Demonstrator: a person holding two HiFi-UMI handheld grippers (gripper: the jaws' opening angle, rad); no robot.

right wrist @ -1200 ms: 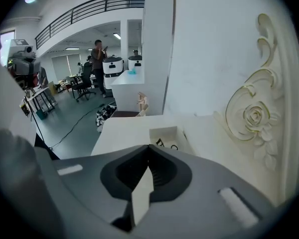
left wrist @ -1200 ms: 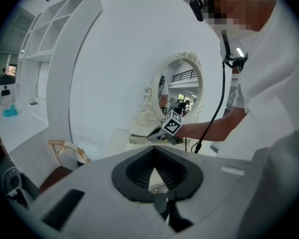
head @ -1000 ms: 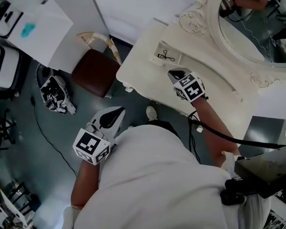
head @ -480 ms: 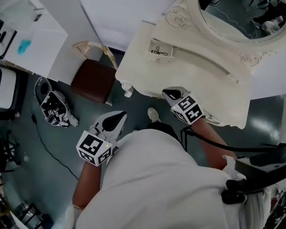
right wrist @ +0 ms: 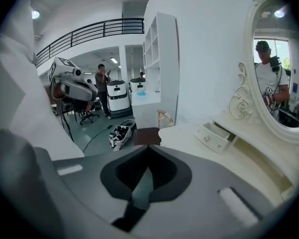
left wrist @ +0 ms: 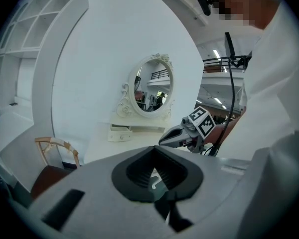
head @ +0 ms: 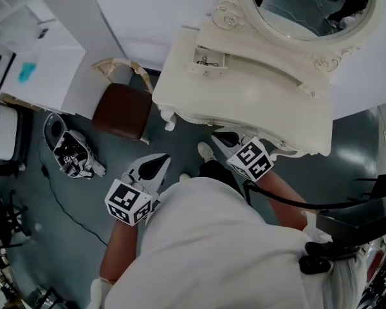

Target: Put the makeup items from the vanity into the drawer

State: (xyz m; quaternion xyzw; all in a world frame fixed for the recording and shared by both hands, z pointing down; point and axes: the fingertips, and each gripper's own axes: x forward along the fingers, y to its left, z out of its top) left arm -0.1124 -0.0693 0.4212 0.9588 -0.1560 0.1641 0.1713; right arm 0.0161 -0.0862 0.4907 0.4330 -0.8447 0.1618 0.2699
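From above, a person holds the left gripper (head: 162, 161) and right gripper (head: 220, 137), jaws closed and empty, before a vanity counter (head: 257, 102) whose small open drawer (head: 220, 56) holds a black makeup tool (head: 207, 63).

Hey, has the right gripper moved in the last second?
Yes. In the head view the right gripper was over the vanity top; now it is off its front edge, drawn back toward the person.
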